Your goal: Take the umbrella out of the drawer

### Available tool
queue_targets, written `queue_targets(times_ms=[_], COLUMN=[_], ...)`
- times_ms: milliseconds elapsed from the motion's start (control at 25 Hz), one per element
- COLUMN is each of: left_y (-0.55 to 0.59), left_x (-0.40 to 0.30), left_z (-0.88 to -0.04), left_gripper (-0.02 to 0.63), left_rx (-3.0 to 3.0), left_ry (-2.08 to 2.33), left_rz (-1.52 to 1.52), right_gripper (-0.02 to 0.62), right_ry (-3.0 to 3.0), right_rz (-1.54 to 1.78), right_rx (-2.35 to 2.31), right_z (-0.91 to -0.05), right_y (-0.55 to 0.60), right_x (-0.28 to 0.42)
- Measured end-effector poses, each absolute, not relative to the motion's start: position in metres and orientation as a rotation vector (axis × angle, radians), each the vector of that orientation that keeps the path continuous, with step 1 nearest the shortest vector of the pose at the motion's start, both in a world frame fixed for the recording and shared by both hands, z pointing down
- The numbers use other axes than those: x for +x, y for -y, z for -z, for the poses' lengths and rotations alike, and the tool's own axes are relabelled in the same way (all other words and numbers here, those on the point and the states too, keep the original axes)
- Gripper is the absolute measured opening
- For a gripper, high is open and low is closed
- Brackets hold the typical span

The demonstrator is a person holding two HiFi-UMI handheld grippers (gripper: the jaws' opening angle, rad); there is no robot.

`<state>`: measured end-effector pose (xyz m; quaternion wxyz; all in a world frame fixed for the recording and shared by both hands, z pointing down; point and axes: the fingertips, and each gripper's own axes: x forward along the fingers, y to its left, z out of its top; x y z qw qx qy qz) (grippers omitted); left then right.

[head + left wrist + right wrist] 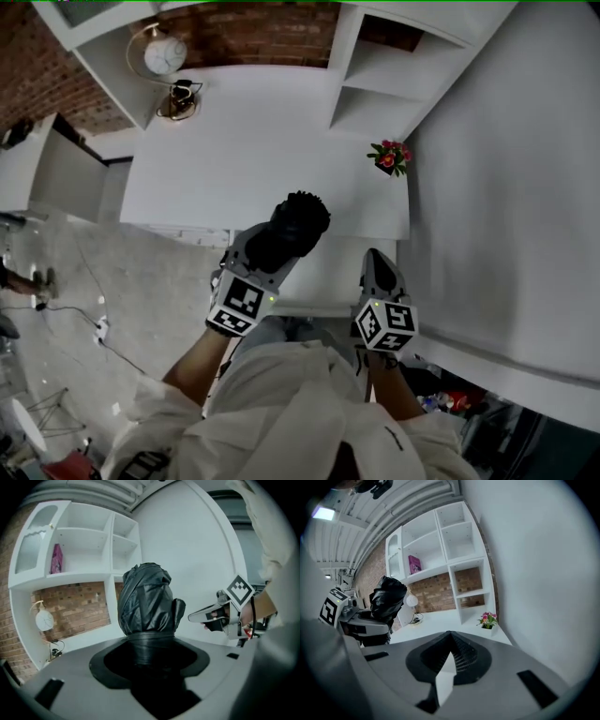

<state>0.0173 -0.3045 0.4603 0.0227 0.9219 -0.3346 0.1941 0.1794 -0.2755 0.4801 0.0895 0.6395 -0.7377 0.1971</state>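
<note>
Leftmost on the white bench point(244, 169), near its back edge, a round white clock point(165, 54) stands with a small dark-corded object point(180, 99) just in front of it. A brick wall runs behind them, under white shelves point(79, 550) that carry a pink item point(56, 558).

Next comes the left claw point(267, 251), held over the front edge of the bench with its marker cube point(236, 305) toward the person. Its jaws stand partly apart and are clamped on the umbrella point(300, 223): a black, folded bundle gripped low down round its narrower wrapped part, the crumpled bulk sticking out beyond the jaw tips. In the left gripper view the umbrella point(147, 597) rises straight out of the jaw opening and fills it. It touches neither the bench nor anything below the bench, and is carried only by this claw.

Just to the right, the right claw point(375, 258) is held alongside, near the left one but apart from it. Its jaws are brought together to a point with nothing between them, as the right gripper view shows point(449, 660); the umbrella point(386, 599) appears there off to the left.

Further right, near the bench's far right corner, sits a small pot of red and pink flowers point(389, 157). Beyond it is a plain white wall point(506, 216).
</note>
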Motion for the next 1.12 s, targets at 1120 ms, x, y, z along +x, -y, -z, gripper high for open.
queue_targets(times_ms=[1120], left_y=[0.301], left_x=[-0.148], left_z=[-0.265], left_gripper=[0.268], left_rx=[2.75], left_ry=[1.8], left_rz=[0.072], right_gripper=[0.015], right_ry=[2.293], right_rz=[0.122], right_rx=[2.139], right_z=[-0.283], right_y=[0.266], right_x=[0.22])
